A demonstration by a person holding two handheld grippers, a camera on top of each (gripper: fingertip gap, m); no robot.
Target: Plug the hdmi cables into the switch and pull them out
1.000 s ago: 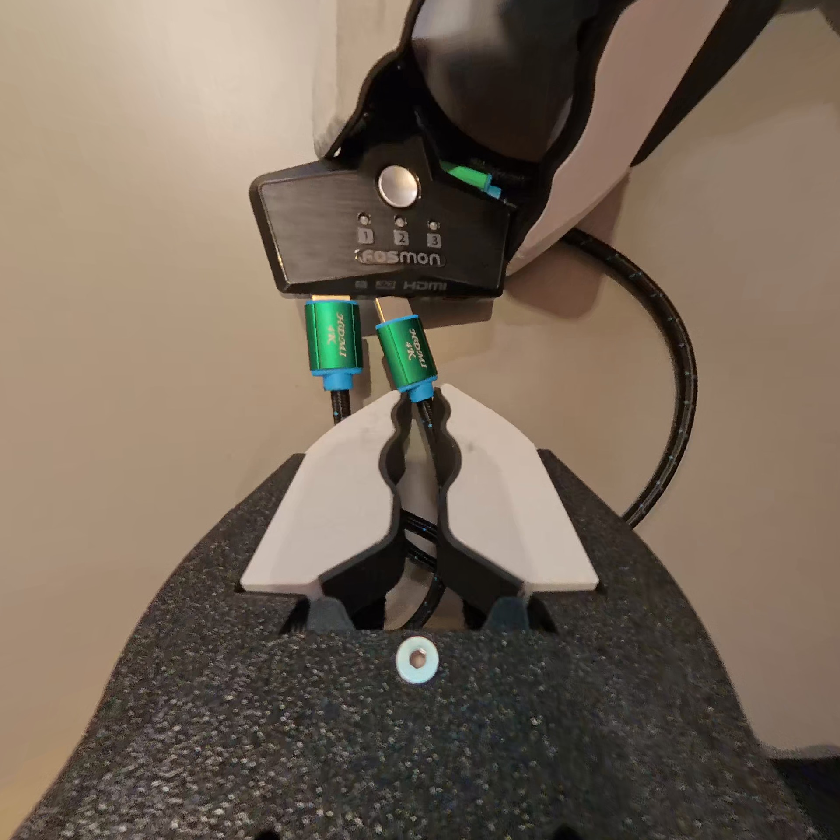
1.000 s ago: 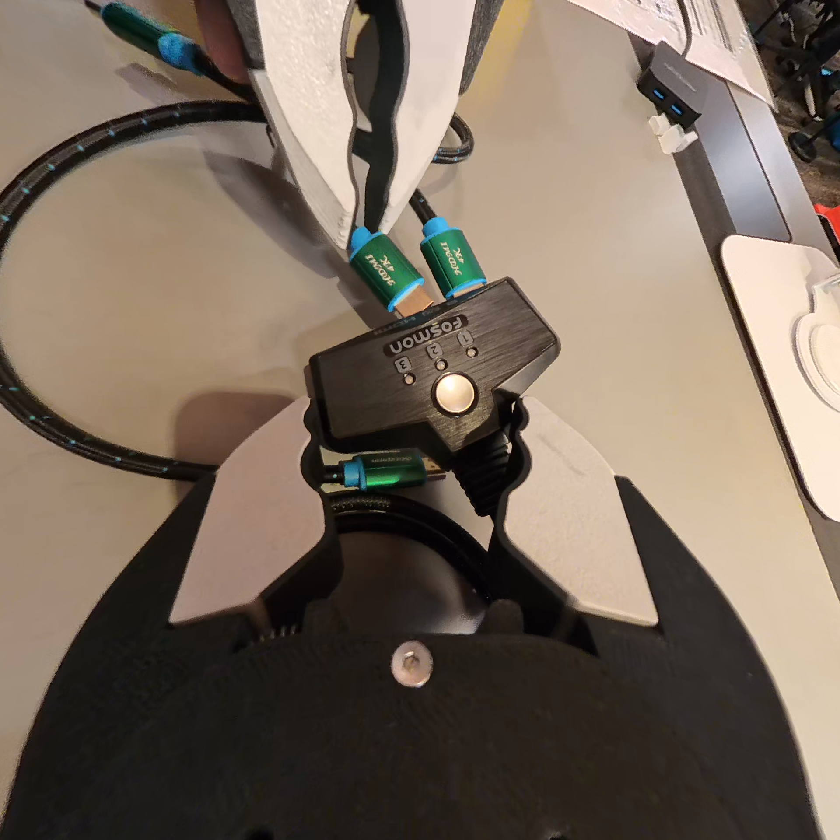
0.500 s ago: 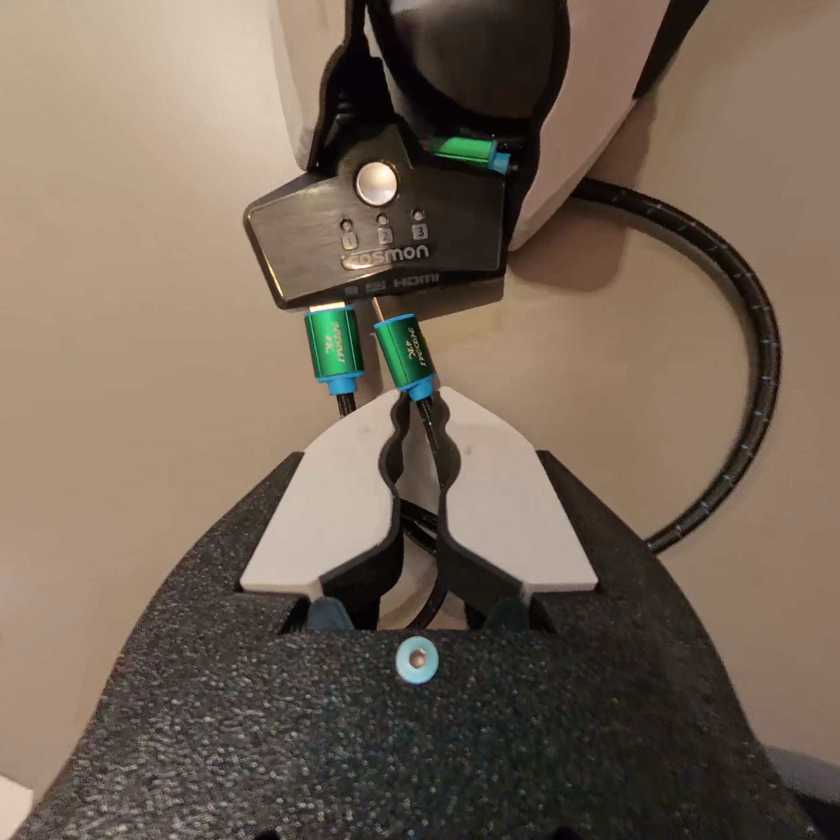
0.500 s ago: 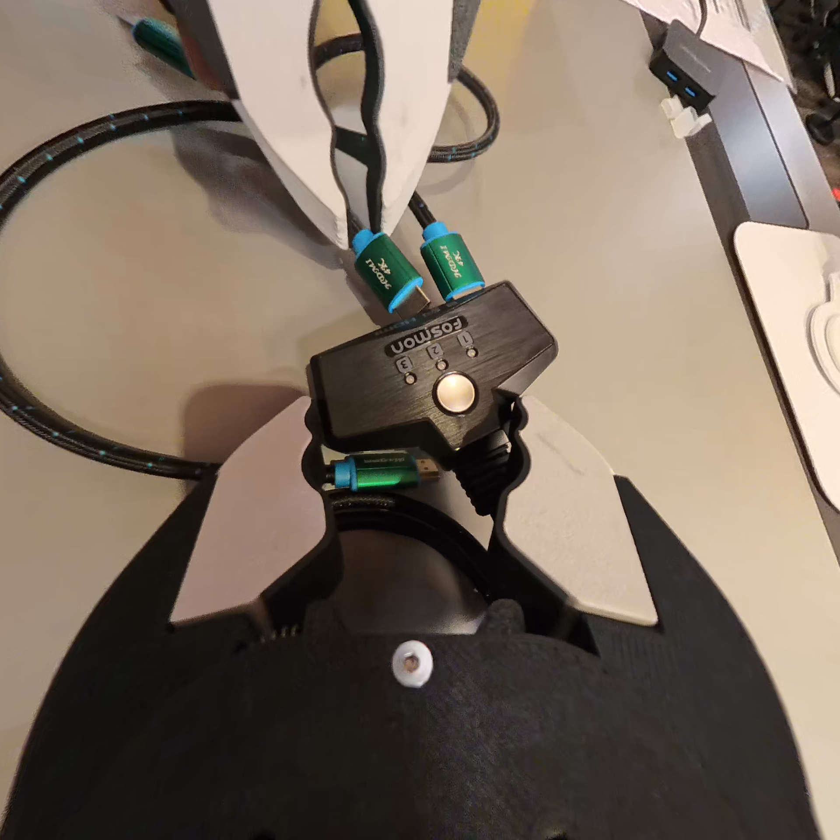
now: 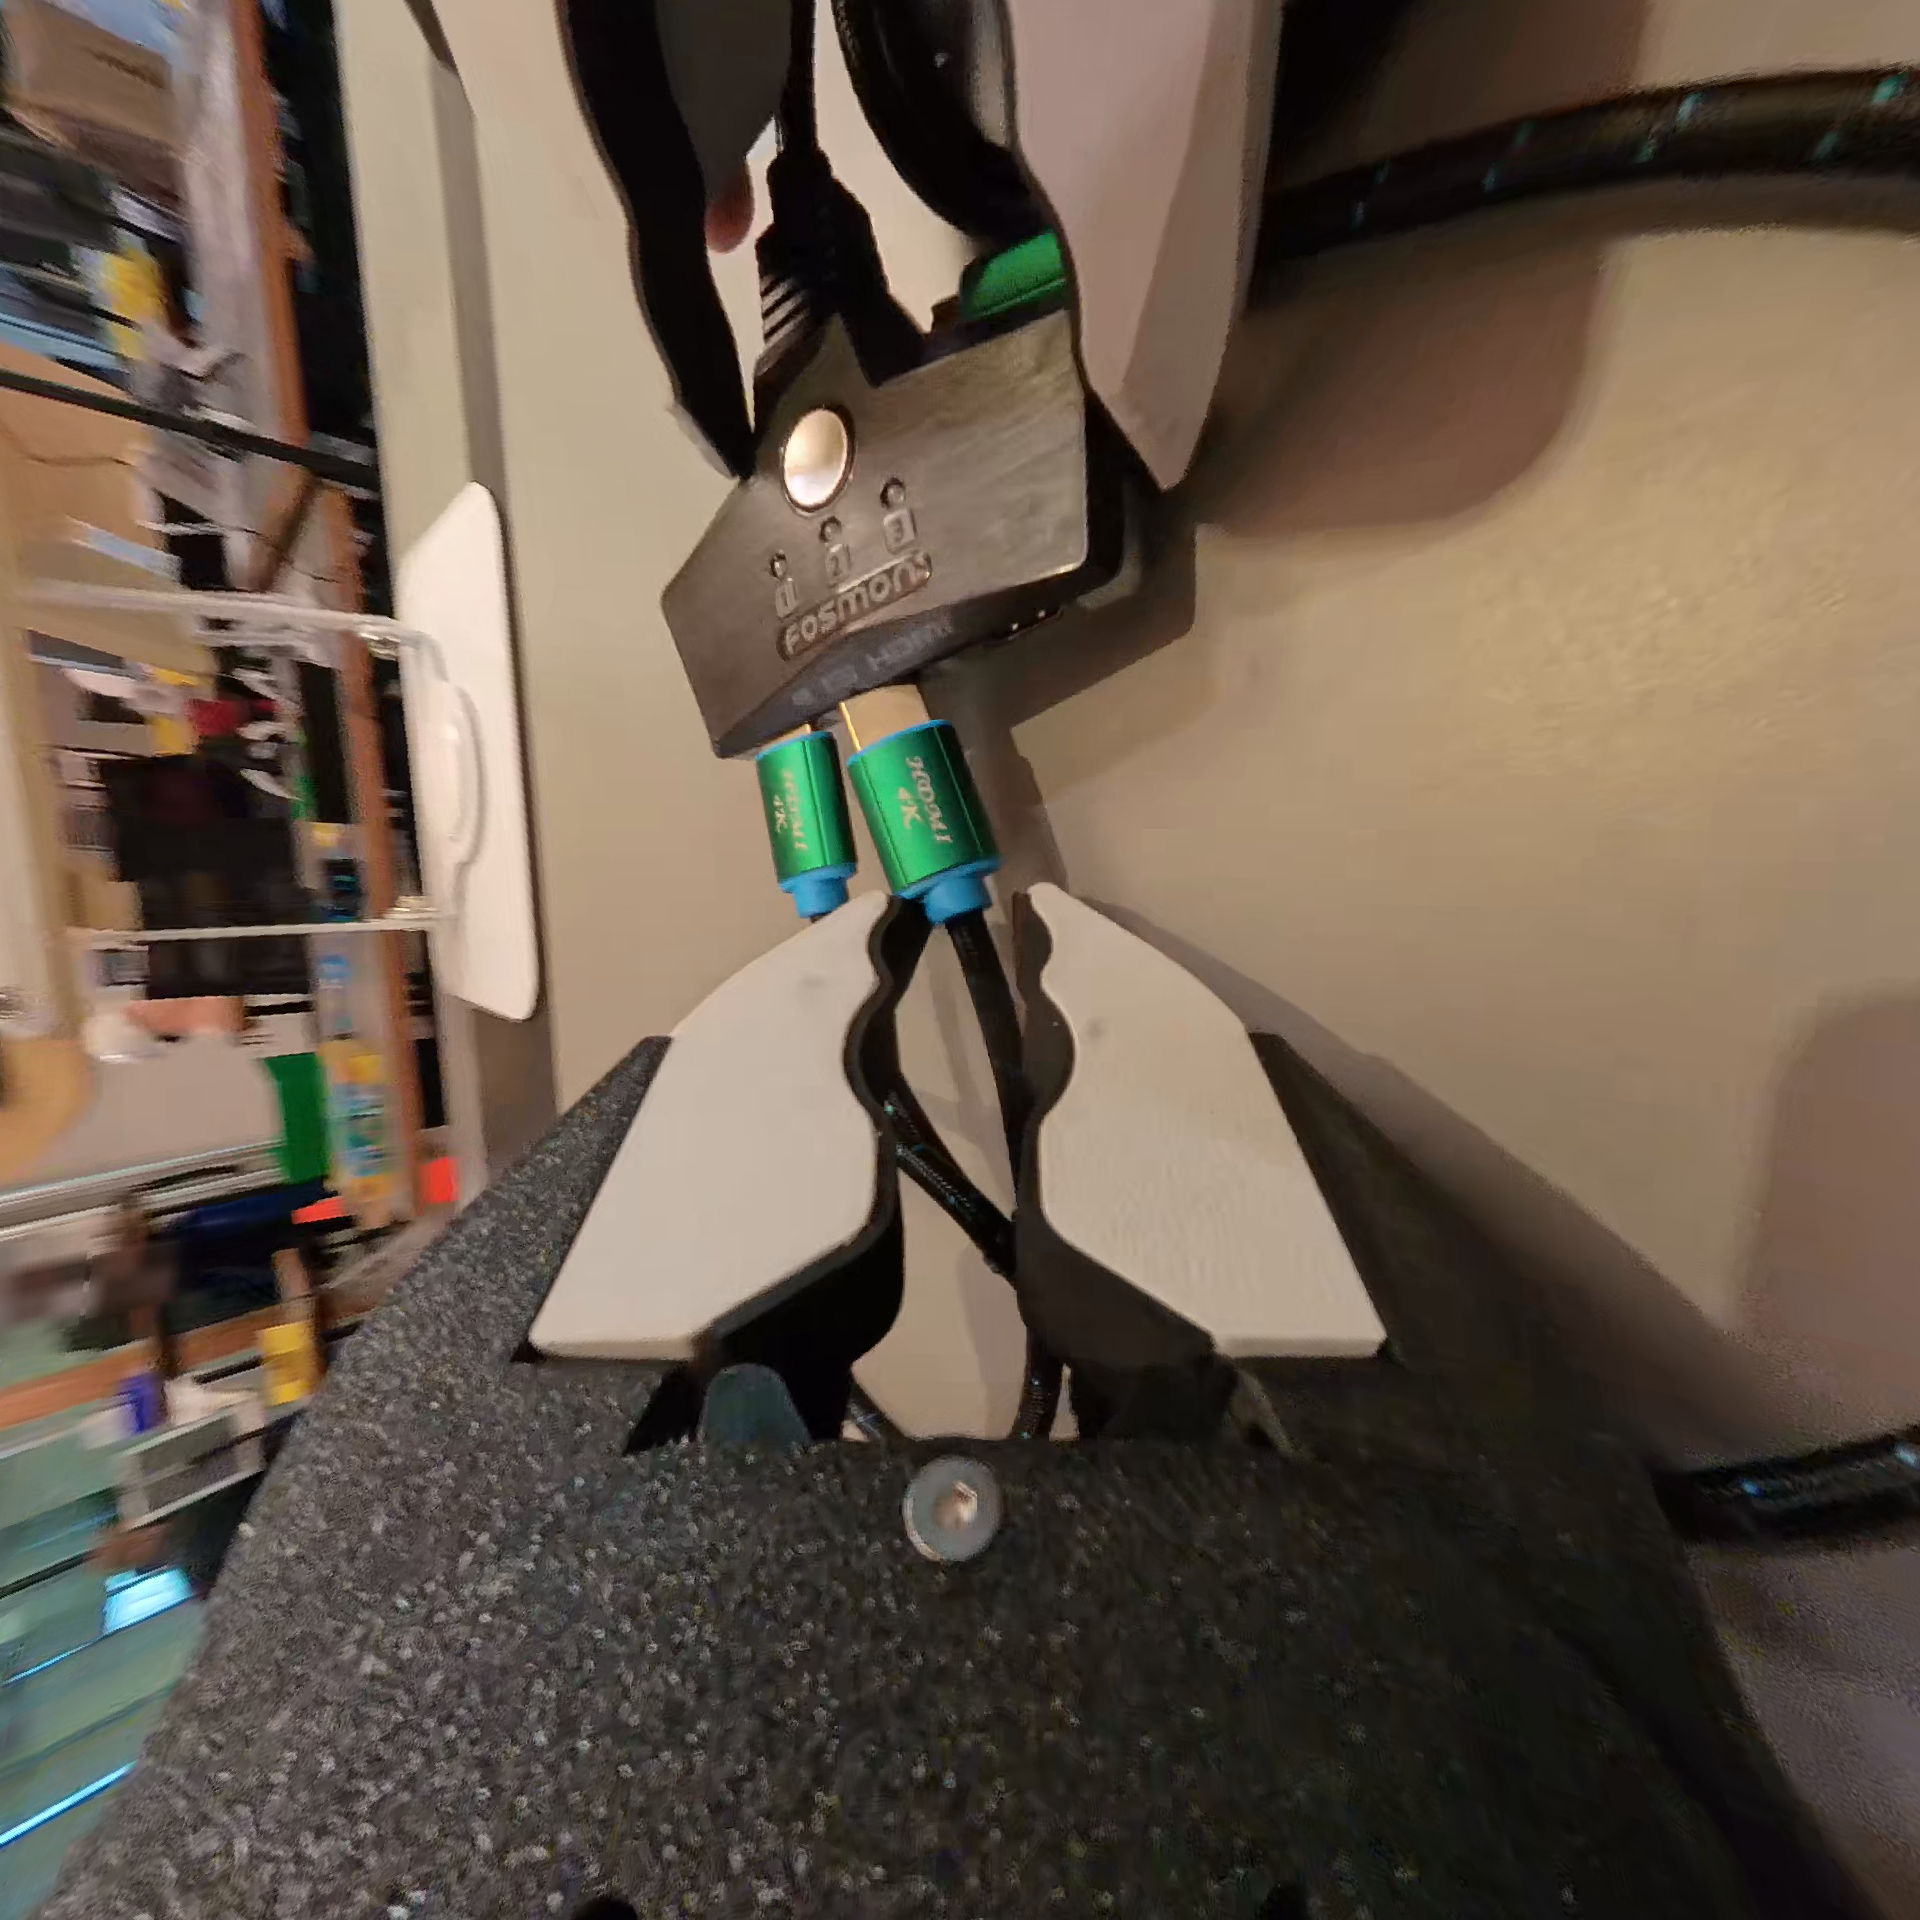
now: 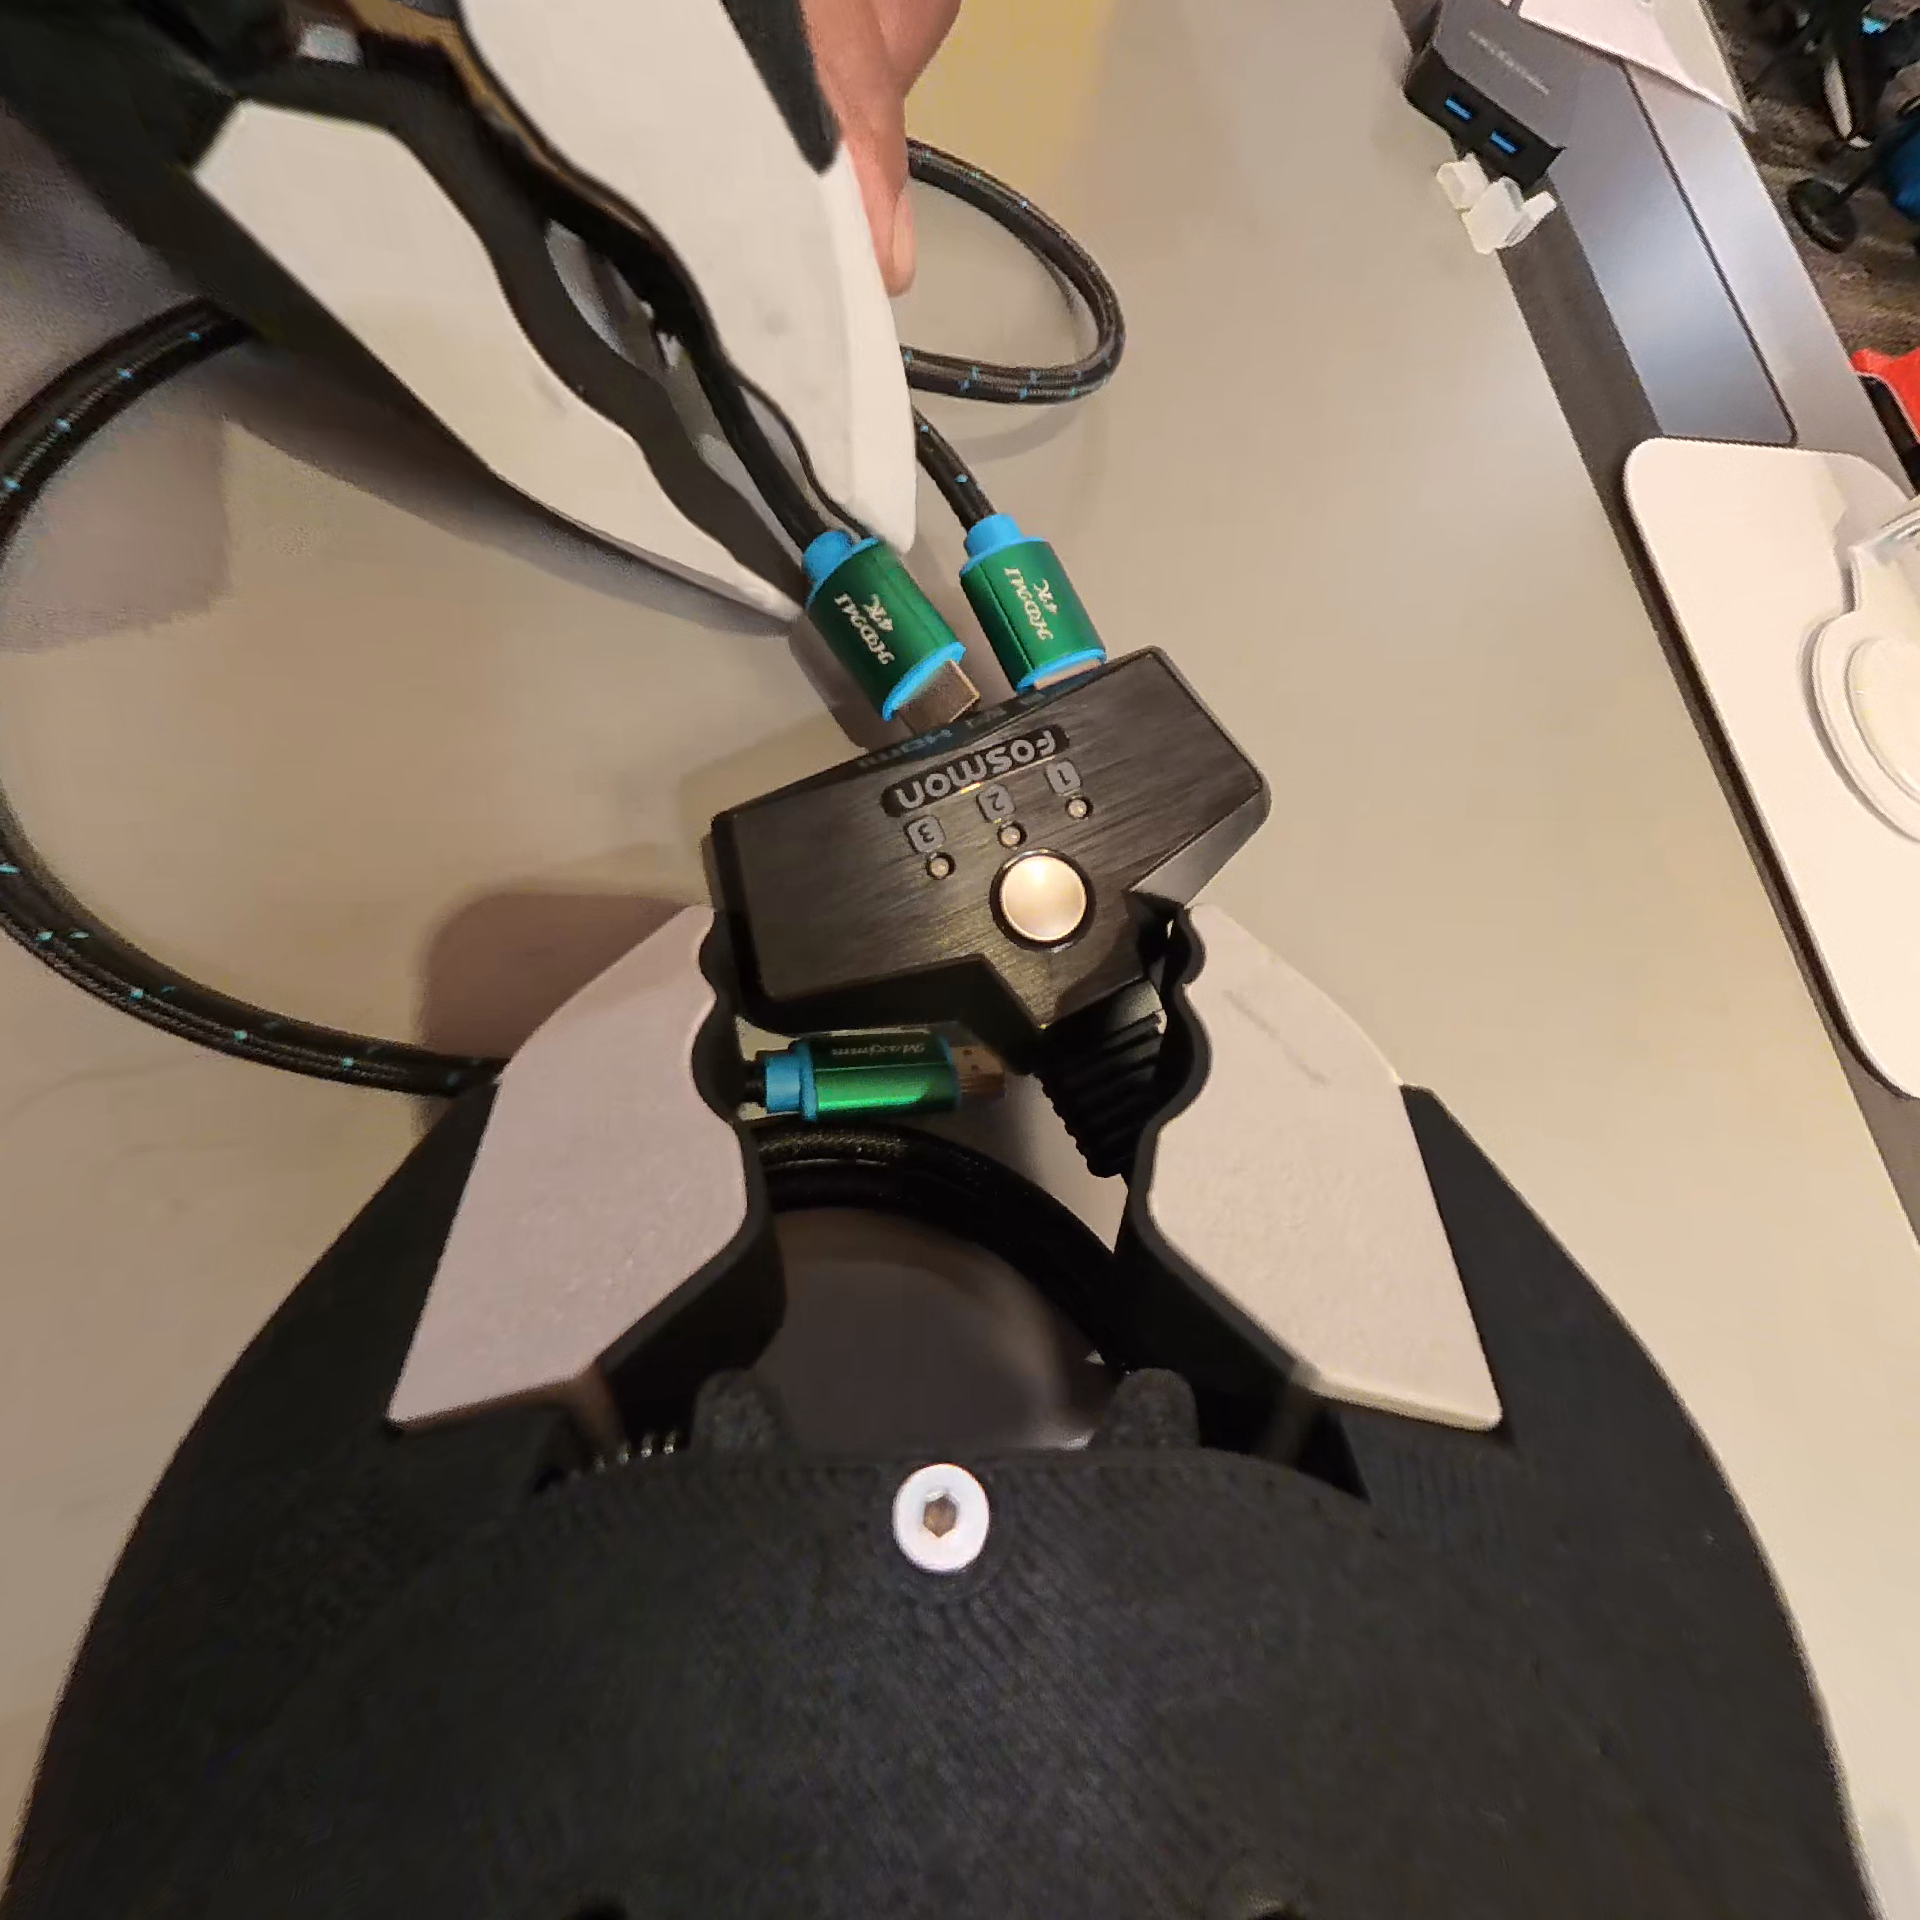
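The black HDMI switch sits low over the beige table. My right gripper is shut on its narrow rear end; the switch also shows in the left wrist view. One green plug is fully seated in the first port. A second green plug is tilted at the middle port with its gold tip showing. My left gripper sits just behind that plug, fingers slightly apart, with the braided cable running loose between them. A third green plug lies loose under the switch.
Thick braided cable loops lie on the table at the left and behind the left gripper. A white pad and a black USB hub sit by the table's right edge. A person's finger shows on the left gripper.
The left gripper has swung round and tilted, so the room now shows at its left. Its fingers have parted a little around the cable. The right gripper still holds the switch.
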